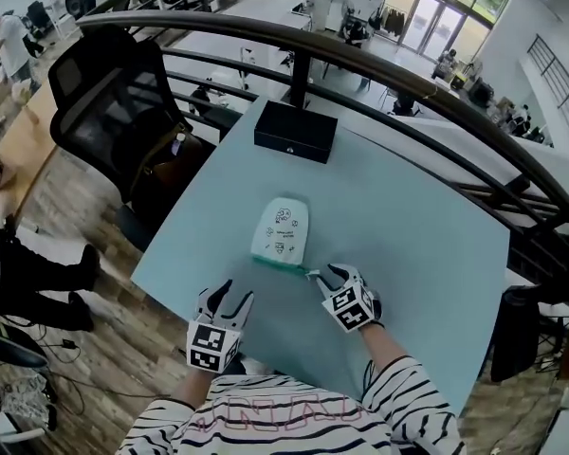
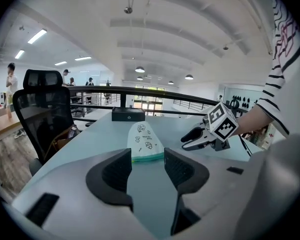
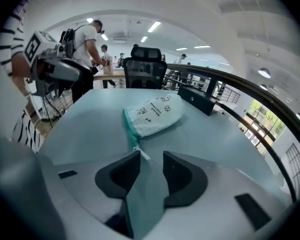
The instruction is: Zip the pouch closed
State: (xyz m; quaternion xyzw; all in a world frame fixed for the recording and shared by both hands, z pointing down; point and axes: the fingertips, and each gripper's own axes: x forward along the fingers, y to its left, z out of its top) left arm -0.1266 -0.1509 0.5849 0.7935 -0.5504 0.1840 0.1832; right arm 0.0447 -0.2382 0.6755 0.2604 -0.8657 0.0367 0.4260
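Observation:
A white pouch [image 1: 281, 229] with small printed drawings lies flat on the pale blue table [image 1: 417, 245]; its teal zipper edge [image 1: 280, 265] faces me. My right gripper [image 1: 322, 276] is open at the zipper's right end. In the right gripper view [image 3: 151, 159] the teal zipper tail and a small white pull [image 3: 140, 153] lie just at the mouth of the jaws, beside the left fingertip. My left gripper [image 1: 226, 300] is open and holds nothing, a short way in front of the pouch's left corner. The left gripper view [image 2: 147, 159] shows the pouch [image 2: 144, 140] straight ahead.
A black box [image 1: 295, 131] stands at the table's far edge under a dark curved railing [image 1: 379, 57]. A black office chair [image 1: 114, 98] stands left of the table. People and desks are far off in the hall.

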